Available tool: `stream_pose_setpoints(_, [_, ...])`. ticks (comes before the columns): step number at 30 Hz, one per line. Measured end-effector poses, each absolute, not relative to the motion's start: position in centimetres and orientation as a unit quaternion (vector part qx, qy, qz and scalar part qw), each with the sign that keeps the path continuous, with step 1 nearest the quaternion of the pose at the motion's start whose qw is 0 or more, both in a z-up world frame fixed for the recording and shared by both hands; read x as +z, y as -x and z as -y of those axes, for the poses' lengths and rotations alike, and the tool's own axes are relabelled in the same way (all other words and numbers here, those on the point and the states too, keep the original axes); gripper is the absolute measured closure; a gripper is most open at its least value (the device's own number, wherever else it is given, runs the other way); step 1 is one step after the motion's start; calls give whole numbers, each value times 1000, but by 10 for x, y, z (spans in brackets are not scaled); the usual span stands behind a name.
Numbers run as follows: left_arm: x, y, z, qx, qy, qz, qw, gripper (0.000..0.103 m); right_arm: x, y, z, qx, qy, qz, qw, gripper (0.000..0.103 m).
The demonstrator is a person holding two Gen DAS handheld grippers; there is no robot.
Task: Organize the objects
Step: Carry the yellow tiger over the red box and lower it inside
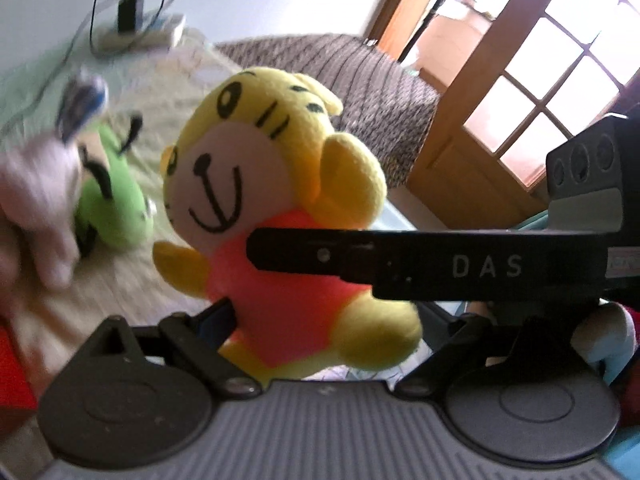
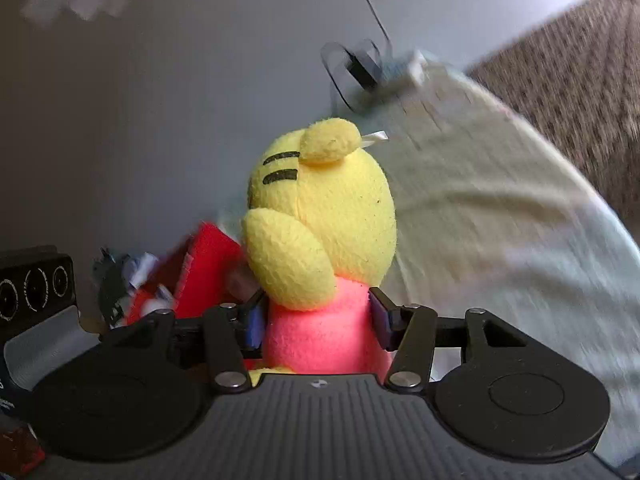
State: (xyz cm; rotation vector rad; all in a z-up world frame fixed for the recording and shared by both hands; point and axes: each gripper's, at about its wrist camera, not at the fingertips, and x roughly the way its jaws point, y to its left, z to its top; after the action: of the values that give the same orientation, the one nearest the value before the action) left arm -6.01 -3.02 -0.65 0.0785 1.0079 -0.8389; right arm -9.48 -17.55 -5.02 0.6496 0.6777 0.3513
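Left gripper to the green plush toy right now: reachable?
Probably not yet: the yellow tiger plush sits inside the left gripper, clamped by the right gripper. The green plush toy lies beyond it.

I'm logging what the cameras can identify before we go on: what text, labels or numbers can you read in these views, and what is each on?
"DAS": pale letters on the black finger that crosses the yellow plush tiger in the left wrist view.
A small sticker further along that finger: too blurred to read.
A white tag by the tiger's ear in the right wrist view: no print legible.
Nothing else readable.
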Motion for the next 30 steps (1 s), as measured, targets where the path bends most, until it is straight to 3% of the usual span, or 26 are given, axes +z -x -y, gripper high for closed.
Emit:
stream_pose_setpoints(13, [61,71,-80,-358,-23,-366,859,12,10,83,64,239,-272,-247,899,48])
stream_pose_setpoints(30, [55,37,-213,-252,12,-373,893,13,5,23,-63,249,-231,-300,891,49])
